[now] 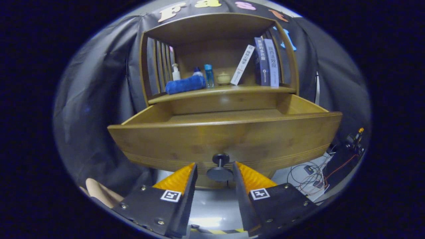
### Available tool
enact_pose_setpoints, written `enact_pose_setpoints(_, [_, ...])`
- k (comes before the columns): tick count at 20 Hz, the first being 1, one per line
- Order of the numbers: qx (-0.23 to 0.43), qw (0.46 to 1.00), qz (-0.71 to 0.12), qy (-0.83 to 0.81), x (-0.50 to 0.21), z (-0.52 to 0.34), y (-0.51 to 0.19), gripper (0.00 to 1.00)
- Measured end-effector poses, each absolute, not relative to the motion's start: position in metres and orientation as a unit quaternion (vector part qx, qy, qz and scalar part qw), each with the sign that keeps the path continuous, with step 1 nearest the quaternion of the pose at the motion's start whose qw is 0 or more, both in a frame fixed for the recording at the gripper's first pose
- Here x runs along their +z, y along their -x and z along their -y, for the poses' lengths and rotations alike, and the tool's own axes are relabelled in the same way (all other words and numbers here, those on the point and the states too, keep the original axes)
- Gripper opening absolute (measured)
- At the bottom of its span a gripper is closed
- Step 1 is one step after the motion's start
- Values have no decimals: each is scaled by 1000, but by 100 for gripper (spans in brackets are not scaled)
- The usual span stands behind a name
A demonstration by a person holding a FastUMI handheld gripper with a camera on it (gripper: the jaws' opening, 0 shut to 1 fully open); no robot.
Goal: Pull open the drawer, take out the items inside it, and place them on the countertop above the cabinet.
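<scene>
Drawer (225, 132) pulled out, inside hidden by front; tongs (215, 172) apart, flanking knob (220, 167).

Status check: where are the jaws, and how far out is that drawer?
Gripper open, jaws either side of the knob, not pressing. Drawer pulled well out; its inside hidden behind the front panel. Nothing in the way.

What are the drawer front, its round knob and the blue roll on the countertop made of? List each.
Brown drawer front: wood with a satin varnish; grain and grooves show.
Dark round knob, between the open hand-held gripper fingers: likely matte metal or plastic.
Blue rolled cloth: soft towel fabric, judging by its fuzzy surface.
</scene>
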State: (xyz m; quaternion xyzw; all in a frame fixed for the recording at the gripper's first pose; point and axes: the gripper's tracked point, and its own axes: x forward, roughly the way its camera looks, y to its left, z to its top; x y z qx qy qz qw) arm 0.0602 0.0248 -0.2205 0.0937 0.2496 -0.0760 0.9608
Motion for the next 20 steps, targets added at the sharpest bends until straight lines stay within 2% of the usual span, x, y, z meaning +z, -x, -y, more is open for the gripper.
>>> enact_pose_setpoints(3, [-74, 974, -193, -91, -163, -15, -77, 52])
enact_pose_setpoints(6, [-48, 978, -202, -38, -129, -4, -126, 58])
enact_pose_setpoints(12, [13, 931, -362, 50, -190, -6, -199, 61])
enact_pose_setpoints(16, [16, 893, -445, 66, -231, 7, -211, 59])
enact_pose_setpoints(20, [27, 852, -517, 79, -263, 17, -210, 63])
